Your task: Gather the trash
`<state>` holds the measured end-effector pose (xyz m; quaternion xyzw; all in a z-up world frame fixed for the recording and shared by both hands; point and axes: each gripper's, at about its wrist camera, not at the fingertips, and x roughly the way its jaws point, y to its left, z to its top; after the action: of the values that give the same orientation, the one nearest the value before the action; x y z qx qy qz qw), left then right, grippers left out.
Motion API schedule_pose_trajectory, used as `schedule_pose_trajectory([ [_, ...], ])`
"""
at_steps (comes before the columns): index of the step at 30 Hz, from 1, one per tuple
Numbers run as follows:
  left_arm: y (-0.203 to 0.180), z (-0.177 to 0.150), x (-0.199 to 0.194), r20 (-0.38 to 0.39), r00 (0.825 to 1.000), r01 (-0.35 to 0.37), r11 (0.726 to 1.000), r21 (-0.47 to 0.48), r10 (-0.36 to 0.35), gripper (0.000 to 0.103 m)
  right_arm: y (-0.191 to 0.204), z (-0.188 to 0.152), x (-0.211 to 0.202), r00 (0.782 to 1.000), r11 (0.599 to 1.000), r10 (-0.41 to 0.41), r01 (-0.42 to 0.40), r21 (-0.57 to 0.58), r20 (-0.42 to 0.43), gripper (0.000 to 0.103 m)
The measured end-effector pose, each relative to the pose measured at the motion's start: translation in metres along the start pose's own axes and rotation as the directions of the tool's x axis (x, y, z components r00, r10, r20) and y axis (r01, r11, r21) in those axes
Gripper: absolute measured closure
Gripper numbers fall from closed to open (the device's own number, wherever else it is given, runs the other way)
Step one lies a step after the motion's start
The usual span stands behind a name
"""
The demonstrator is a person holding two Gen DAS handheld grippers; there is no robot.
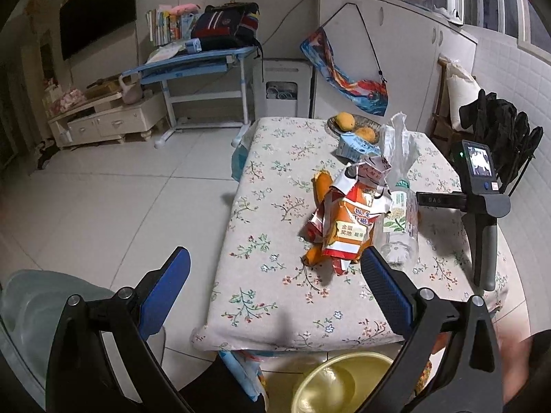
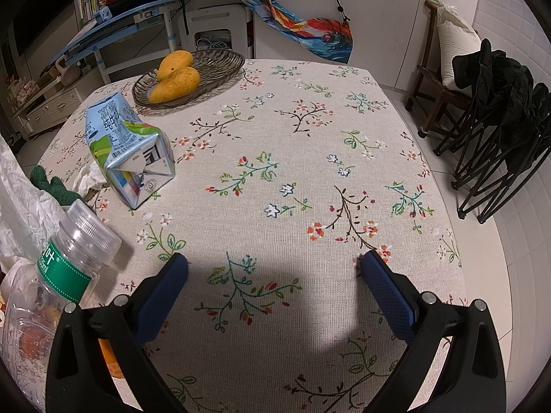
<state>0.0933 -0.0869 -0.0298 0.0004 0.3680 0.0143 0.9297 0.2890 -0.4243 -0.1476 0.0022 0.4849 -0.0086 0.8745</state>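
Floral tablecloth (image 2: 310, 179) fills both views, so nothing's collected yet. Left gripper (image 1: 275, 268) hangs wide open, empty, with the torn orange snack wrapper (image 1: 344, 230) just ahead by its right finger. Right gripper (image 2: 275, 268) is open too, the plastic bottle (image 2: 62, 268) and milk carton (image 2: 127, 151) off to its left. Next move is probably closing on that wrapper.

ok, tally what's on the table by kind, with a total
Mangoes: 2
Glass fruit dish: 1
Milk carton: 1
Clear plastic bottle: 1
Orange snack wrapper: 1
White plastic bag: 1
Crumpled tissue: 1
Green cloth: 1
Total: 9
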Motion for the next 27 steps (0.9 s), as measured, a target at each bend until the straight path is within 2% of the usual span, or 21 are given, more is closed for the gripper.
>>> schedule_pose_trajectory([
  [12,-0.020,-0.005,0.017,-0.075,0.997,0.022,0.999,0.045,-0.018,0.007,0.000,0.000,0.001,1.000,1.000,0.000,0.000,0.000,0.000,0.007],
  [24,-0.045,-0.007,0.026,-0.099,0.995,0.040,0.991,0.126,-0.028,0.007,0.000,-0.002,-0.001,1.000,1.000,0.003,-0.003,-0.011,-0.017,0.007],
  [26,-0.046,-0.005,0.027,-0.098,0.995,0.046,0.991,0.128,-0.033,0.007,-0.006,-0.002,-0.004,0.999,1.000,-0.027,0.027,0.000,-0.025,0.007],
  [27,-0.048,-0.005,0.027,-0.096,0.995,0.048,0.990,0.130,-0.035,0.007,-0.012,-0.002,-0.009,0.997,0.997,-0.073,0.073,0.018,-0.029,0.007],
])
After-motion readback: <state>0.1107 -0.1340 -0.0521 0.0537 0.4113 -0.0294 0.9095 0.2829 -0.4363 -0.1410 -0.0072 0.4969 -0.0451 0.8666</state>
